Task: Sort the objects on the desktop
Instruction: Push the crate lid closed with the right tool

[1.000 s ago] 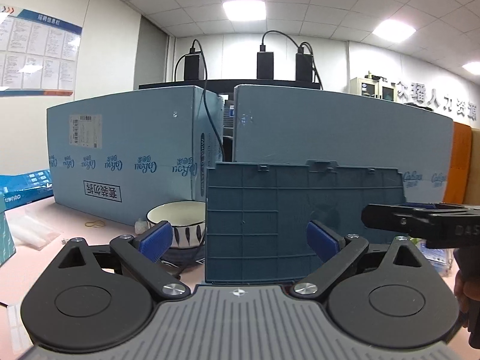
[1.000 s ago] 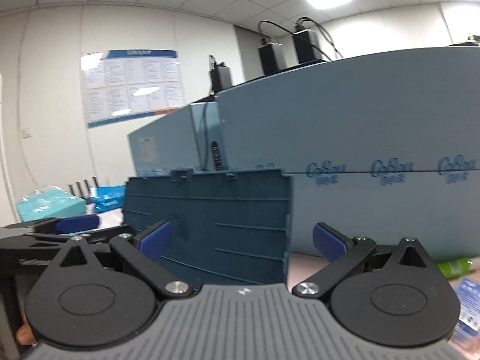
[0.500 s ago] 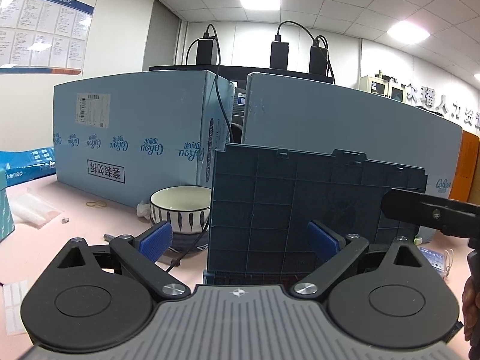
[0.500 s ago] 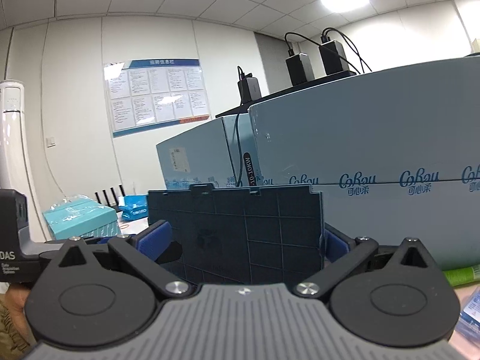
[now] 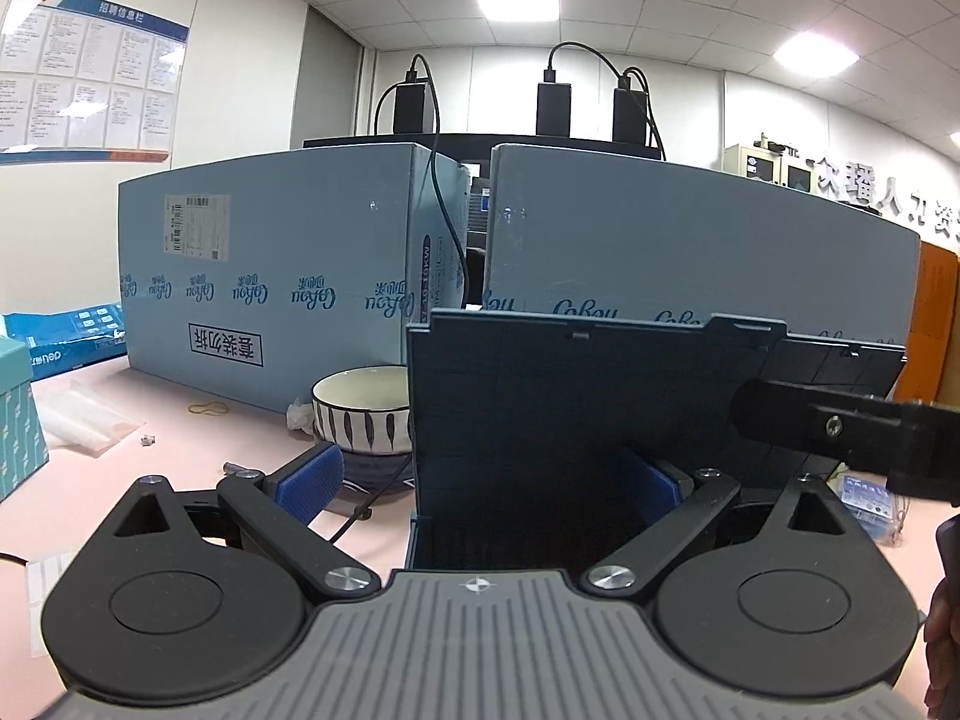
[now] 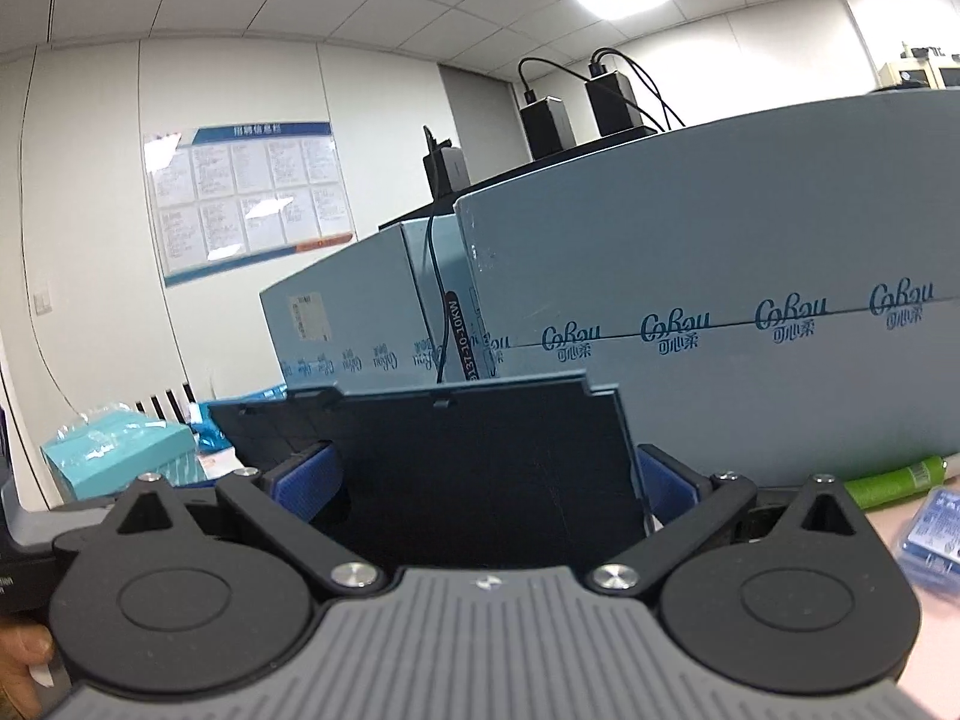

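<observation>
organizer: dark blue ribbed box, upright on the pink desk, nearer both cameras than a second ago.
left gripper: jaws apart, astride its left corner.
right gripper: jaws apart, flanking its right end.
meaning: two-handed grab likely imminent.
beside: striped bowl.

Black hand-held gripper; blue pads; silver screws; grey ribbed body

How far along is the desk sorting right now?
Nothing looks sorted yet. In hand: both grippers, left and right, sit open around the upright dark blue plastic bin, neither visibly clamped. Left: the striped bowl, rubber band, green tube and blue packet lie loose on the pink desk.
</observation>
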{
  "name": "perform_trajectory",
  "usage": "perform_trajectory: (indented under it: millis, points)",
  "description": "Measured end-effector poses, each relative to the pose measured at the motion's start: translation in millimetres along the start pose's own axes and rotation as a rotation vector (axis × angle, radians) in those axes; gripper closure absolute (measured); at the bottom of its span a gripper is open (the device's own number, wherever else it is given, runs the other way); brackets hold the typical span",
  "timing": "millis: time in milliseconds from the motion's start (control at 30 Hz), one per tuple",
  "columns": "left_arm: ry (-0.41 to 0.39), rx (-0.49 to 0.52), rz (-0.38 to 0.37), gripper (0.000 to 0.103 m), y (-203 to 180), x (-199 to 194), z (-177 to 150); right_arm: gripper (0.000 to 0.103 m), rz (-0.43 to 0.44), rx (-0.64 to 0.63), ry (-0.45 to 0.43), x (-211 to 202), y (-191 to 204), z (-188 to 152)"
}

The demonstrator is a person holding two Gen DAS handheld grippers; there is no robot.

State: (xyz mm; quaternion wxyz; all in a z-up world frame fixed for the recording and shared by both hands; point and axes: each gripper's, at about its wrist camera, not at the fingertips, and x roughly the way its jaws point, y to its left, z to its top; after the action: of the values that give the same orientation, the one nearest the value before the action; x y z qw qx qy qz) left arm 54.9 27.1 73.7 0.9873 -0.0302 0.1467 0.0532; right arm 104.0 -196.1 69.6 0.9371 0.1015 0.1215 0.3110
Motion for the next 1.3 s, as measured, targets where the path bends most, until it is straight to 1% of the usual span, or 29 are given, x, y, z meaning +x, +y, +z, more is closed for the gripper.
perform_trajectory:
  millis: [200,333,667,800,1067,1300]
  points:
    - [0.009,-0.002,0.008,0.006,2,-4,-9,0.0,0.012,0.023,-0.033,-6,-2,-7]
    - [0.02,0.002,0.014,0.006,2,-6,-16,0.0,0.007,0.013,-0.04,-9,1,-10]
    - [0.02,0.007,0.033,0.006,-1,-22,-28,0.0,-0.054,-0.062,-0.045,-17,17,-18]
    - [0.015,0.002,0.028,0.006,-2,-31,-30,0.0,-0.079,-0.084,-0.041,-20,21,-20]
    - [0.007,-0.006,0.014,0.006,-2,-52,-38,0.0,-0.109,-0.069,-0.051,-26,23,-25]
    - [0.016,-0.011,0.009,0.006,-1,-61,-45,0.0,-0.129,-0.077,-0.053,-30,29,-29]
